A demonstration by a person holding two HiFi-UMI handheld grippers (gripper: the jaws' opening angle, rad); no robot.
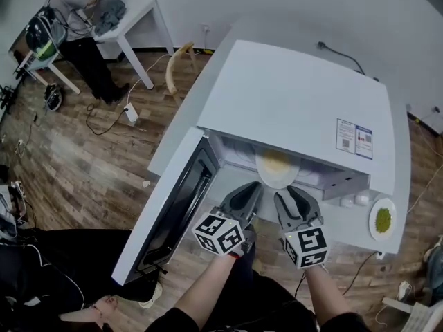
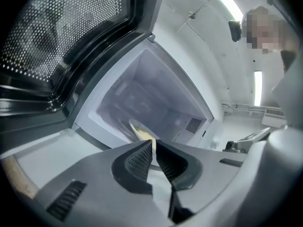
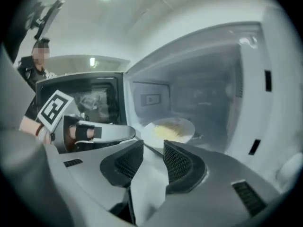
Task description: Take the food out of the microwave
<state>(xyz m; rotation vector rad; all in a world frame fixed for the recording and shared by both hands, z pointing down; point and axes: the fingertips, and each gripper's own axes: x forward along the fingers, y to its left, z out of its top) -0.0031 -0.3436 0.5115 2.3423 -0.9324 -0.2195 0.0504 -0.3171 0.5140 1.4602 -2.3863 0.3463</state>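
White plate [image 1: 278, 182] of yellow food [image 1: 275, 162] sat inside the open microwave [image 1: 297, 102], left gripper [image 1: 253, 189] closed, right gripper [image 1: 288, 194] open and empty nearby.

- Floor [image 1: 76, 164]: dark wood-look planks. Loose cables [image 1: 104, 120] and a white power adapter [image 1: 130, 113] lie on it.
- Walls [image 1: 277, 2]: plain white, with one socket [image 1: 205, 28] low down.
- Furniture: a white table [image 1: 142, 16] at the far left, where a person [image 1: 76, 30] stands, and a long white surface [image 1: 401, 178] running out from the wall.
- Ceiling: white, lit by strip lights [image 2: 258, 86].
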